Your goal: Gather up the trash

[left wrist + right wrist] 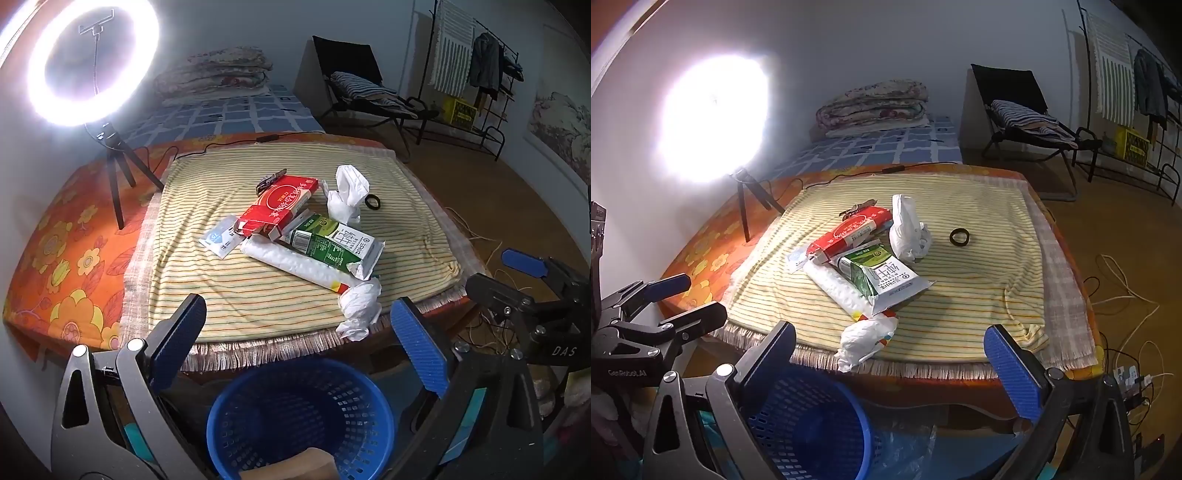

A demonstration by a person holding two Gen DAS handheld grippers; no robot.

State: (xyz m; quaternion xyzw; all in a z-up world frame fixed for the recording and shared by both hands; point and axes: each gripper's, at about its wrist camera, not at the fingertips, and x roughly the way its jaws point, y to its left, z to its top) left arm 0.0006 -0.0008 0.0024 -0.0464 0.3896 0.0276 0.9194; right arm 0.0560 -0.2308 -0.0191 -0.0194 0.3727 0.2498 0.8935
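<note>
Two tools [299, 336] [890, 354] agape — two white wads [360, 314] [347, 195], one basket [299, 424].

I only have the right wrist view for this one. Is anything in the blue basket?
Observer: Yes. The left wrist view looks into the blue basket: a tan piece lies at the bottom. I cannot tell what it is.
Operator: And that white glare on the left?
Observer: A ring light on a small tripod, its phone clip empty.
Operator: The pale packet by the red box?
Observer: A white-and-blue sachet, lying flat at the near end of the red box.
</note>
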